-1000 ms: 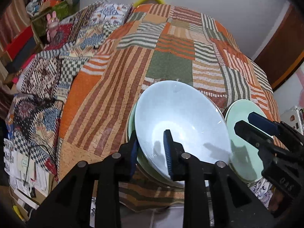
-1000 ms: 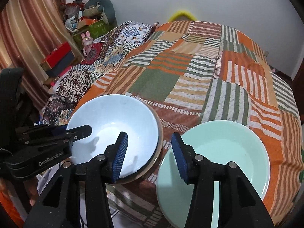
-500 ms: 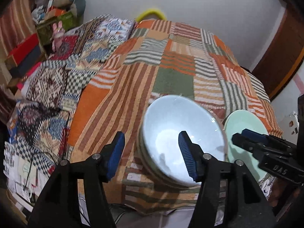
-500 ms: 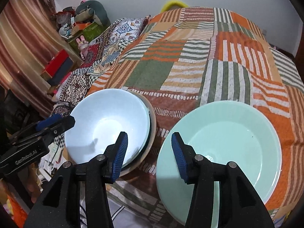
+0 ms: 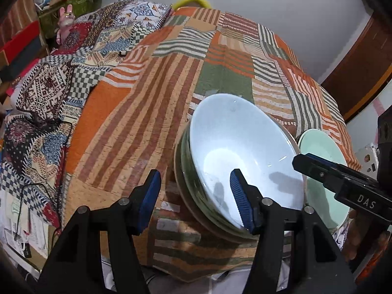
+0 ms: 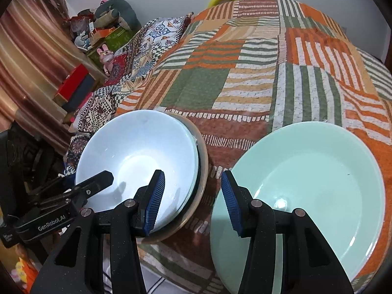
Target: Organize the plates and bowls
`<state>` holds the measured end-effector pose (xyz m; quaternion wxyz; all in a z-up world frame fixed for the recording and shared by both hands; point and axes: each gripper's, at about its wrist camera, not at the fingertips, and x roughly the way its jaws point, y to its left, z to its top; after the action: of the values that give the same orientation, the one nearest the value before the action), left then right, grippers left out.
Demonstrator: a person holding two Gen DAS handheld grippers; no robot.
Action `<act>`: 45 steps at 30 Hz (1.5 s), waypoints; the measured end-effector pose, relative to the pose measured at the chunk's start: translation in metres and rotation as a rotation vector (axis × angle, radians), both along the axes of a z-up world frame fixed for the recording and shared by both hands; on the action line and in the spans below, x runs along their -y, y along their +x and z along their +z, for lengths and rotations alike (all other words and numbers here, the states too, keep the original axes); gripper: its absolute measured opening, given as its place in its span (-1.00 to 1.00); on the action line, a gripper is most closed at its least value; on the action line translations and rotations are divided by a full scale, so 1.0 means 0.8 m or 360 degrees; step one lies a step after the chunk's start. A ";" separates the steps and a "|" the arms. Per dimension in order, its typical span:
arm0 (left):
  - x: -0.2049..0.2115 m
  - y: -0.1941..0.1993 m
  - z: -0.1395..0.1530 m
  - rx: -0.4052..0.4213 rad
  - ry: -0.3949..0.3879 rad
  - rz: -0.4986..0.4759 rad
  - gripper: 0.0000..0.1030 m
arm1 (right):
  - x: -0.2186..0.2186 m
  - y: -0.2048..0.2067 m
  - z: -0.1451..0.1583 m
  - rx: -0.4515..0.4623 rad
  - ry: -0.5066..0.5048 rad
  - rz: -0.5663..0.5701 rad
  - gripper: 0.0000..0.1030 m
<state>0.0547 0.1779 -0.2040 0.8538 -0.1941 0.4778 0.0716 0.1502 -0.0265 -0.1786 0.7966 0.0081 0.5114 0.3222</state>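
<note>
Both tongs, left (image 5: 194, 196) and right (image 6: 192, 199), gape empty over glossy round bowls (image 6: 137, 156) on quilted patchwork (image 6: 245, 73).

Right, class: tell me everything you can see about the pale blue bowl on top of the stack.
The pale blue bowl is round, glossy and looks ceramic, empty, with a bright glare at its bottom. It sits upright, nested as the top piece of a stack of dishes near the quilt's front edge, left of the mint green plate. Neither gripper is pressing on it.
</note>
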 end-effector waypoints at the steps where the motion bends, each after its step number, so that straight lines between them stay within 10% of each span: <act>1: -0.001 0.002 -0.004 -0.0011 -0.0009 -0.0002 0.14 | -0.001 0.002 -0.003 -0.0016 0.0001 -0.0005 -0.14; 15: -0.004 0.009 -0.023 -0.0015 -0.0243 -0.0054 0.03 | -0.027 0.006 -0.019 -0.0041 -0.0055 0.0028 -0.31; 45: 0.031 0.000 0.055 0.0072 -0.0084 0.0022 0.03 | 0.000 -0.019 0.044 0.0110 0.0038 -0.0091 -0.32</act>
<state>0.0545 0.1531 -0.1603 0.8584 -0.2213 0.4588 0.0604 0.1347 -0.0267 -0.1430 0.8225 0.0212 0.4793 0.3055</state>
